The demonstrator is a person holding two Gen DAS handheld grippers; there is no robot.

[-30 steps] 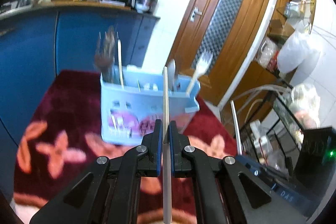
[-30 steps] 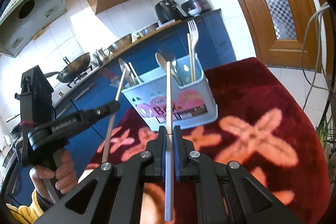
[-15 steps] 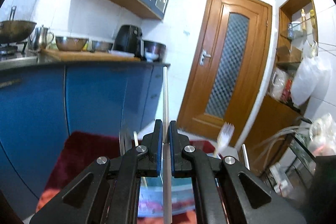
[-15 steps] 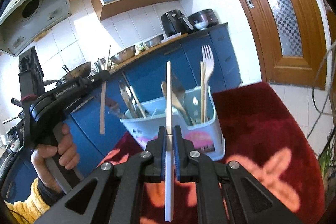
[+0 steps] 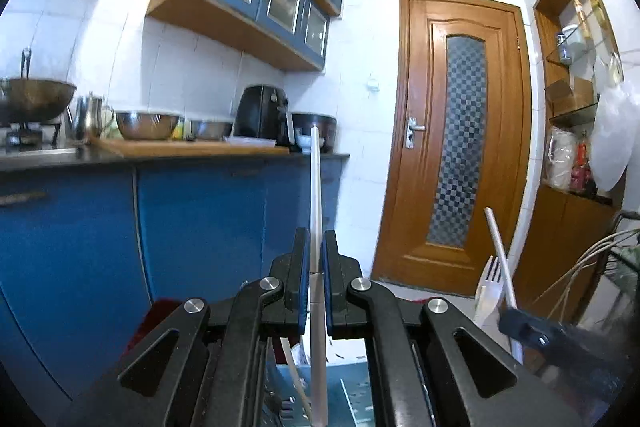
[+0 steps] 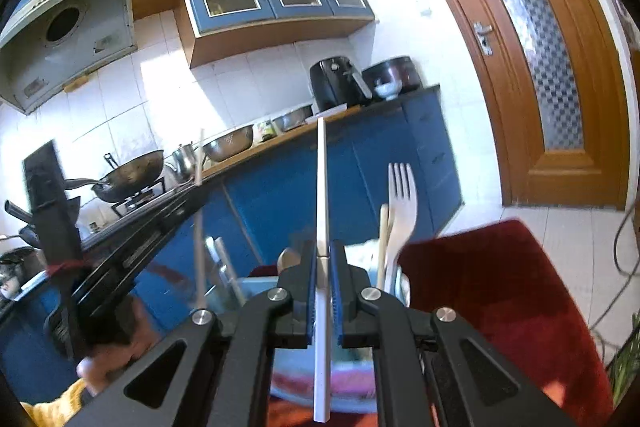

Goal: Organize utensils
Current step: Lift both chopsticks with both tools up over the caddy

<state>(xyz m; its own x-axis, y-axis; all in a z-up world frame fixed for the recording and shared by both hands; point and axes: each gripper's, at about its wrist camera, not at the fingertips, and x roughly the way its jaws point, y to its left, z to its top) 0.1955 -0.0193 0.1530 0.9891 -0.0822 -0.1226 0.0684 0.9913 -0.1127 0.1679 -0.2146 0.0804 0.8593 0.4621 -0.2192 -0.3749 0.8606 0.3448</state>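
Observation:
My left gripper (image 5: 316, 247) is shut on a pale chopstick (image 5: 315, 187) that stands upright, its lower end over the light blue utensil holder (image 5: 352, 391). My right gripper (image 6: 323, 259) is shut on a second white chopstick (image 6: 321, 187), also upright, just above the same holder (image 6: 304, 367). A white plastic fork (image 6: 402, 199) and wooden utensils stand in the holder. The left gripper with its chopstick shows at the left in the right wrist view (image 6: 198, 187); the right one's chopstick shows in the left wrist view (image 5: 500, 259).
The holder sits on a dark red flowered cloth (image 6: 488, 291). Behind are blue cabinets (image 5: 200, 227), a counter with steel bowls (image 5: 146, 125), an air fryer (image 5: 262, 117) and a wok (image 6: 128, 179). A wooden door (image 5: 460, 147) is at the right.
Both grippers have moved closer over the holder and tilted up, so the holder has dropped to the bottom of both views. Both chopsticks stay gripped.

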